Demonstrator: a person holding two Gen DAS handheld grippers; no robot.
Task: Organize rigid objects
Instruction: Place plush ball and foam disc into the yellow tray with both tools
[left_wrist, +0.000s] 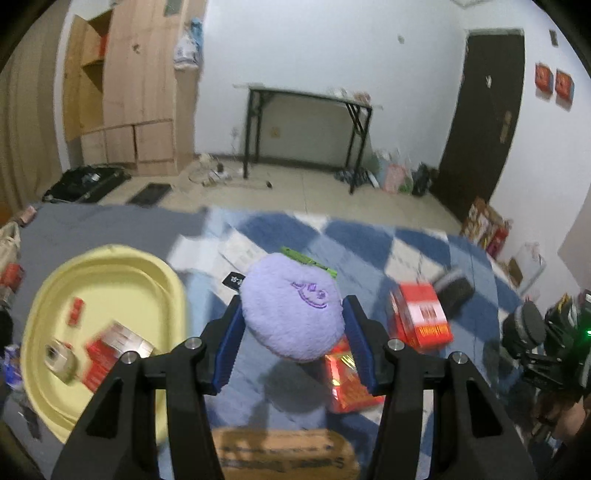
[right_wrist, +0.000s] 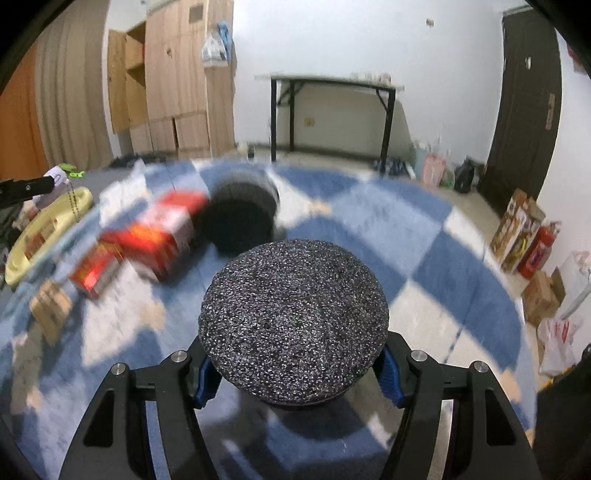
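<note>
Plush, lilac and round with a stitched face, is pinched between the blue pads of the left gripper and hangs above the blue-and-white checked blanket, with the yellow oval tray lying low and to that gripper's left, its long axis running away from the camera. Right gripper is clamped on a speckled black foam disc, held clear of the blanket well to the right of the tray. By my judgement the left hand is much the nearer to the tray, so a short swing leftward and down is what would put the plush in beside the red boxes and tape roll already there.
</note>
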